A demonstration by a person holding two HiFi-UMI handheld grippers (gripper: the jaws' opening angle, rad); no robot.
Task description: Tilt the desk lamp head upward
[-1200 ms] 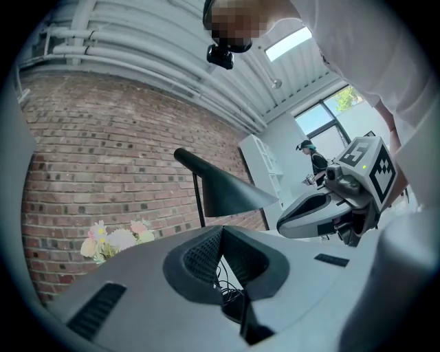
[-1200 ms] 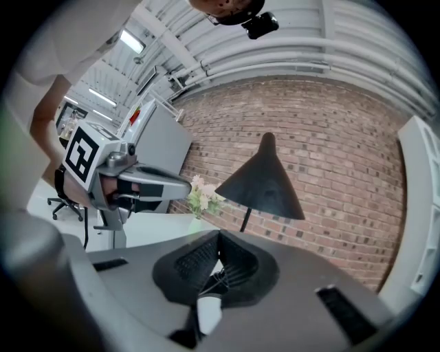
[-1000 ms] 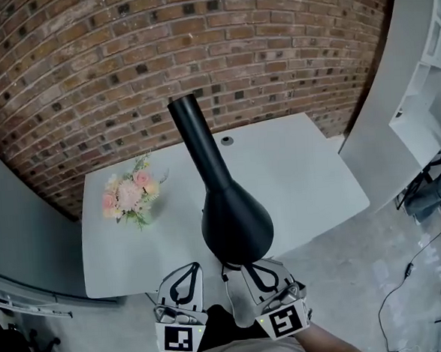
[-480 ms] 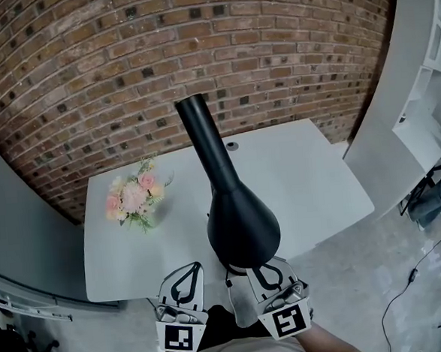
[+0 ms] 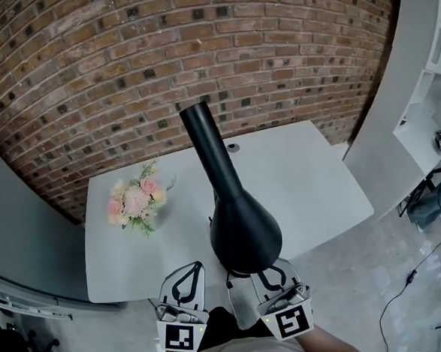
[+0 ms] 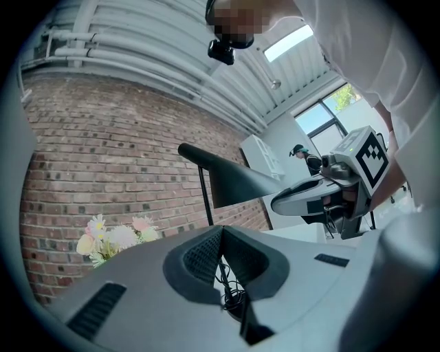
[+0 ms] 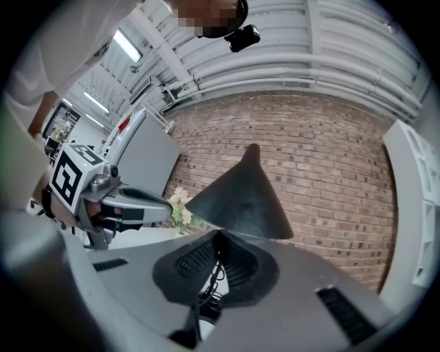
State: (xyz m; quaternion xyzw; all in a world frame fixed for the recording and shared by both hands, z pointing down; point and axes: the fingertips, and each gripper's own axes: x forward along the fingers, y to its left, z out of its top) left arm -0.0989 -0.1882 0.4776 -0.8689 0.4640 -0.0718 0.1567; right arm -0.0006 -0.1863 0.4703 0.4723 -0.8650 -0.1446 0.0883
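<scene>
The black desk lamp (image 5: 239, 223) stands on the white table (image 5: 311, 180), its cone-shaped head pointing down toward me and its narrow neck reaching up to the brick wall. Both grippers hover at the table's near edge, below the wide mouth of the lamp head and apart from it. My left gripper (image 5: 190, 268) is shut with nothing in it. My right gripper (image 5: 266, 272) is shut too, its tips partly hidden under the lamp head. The lamp head (image 6: 240, 180) and its thin pole (image 6: 204, 199) appear in the left gripper view. In the right gripper view the lamp head (image 7: 240, 199) hangs just above the closed jaws.
A bunch of pink and white flowers (image 5: 136, 204) stands on the table's left part. A cable hole (image 5: 232, 147) sits near the wall. The brick wall (image 5: 159, 55) backs the table, white shelving (image 5: 425, 82) stands at right, and cables (image 5: 409, 286) lie on the floor.
The head view has shifted slightly, so the lamp and table sit a little further right and lower. Both grippers stay shut at the same place under the lamp head.
</scene>
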